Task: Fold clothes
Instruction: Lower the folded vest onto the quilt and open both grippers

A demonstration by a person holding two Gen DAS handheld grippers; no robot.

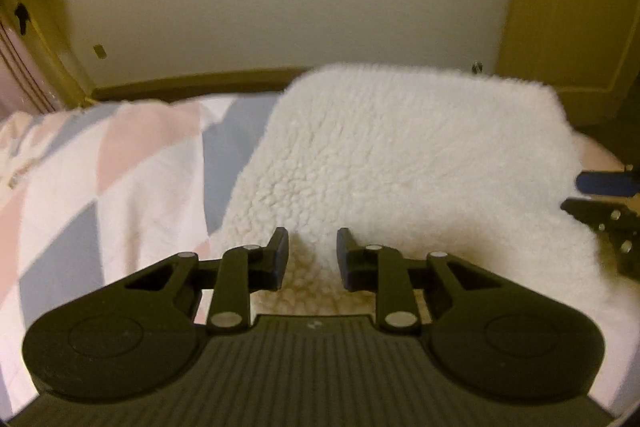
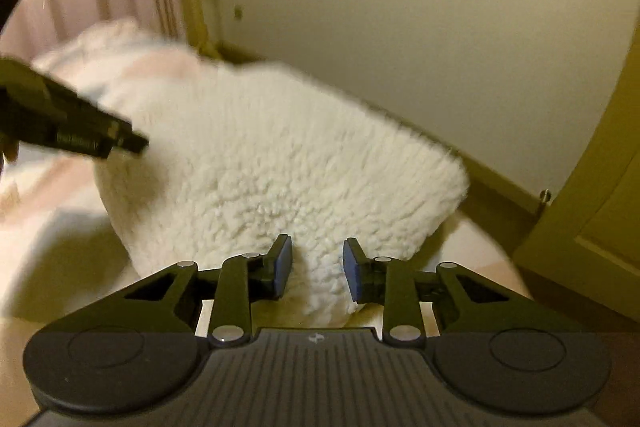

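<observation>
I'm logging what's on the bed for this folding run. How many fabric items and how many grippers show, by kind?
White fleece garment: 1
Pink, grey and white patterned bed cover: 1
Grippers: 2, the left gripper and the right gripper, both open with fleece between the fingers
Total: 4

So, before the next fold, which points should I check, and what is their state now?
1. Left claw has fleece between its fingers: ok, though jaws look open.
2. Right claw also has fleece between its fingers: ok, jaws open.
3. Firm grip on the garment: cannot tell.
4. Garment lies on the patterned bedcover: ok.
5. Claws apart from each other: ok.
6. Sharp view: not ok, edges blurred.
</observation>
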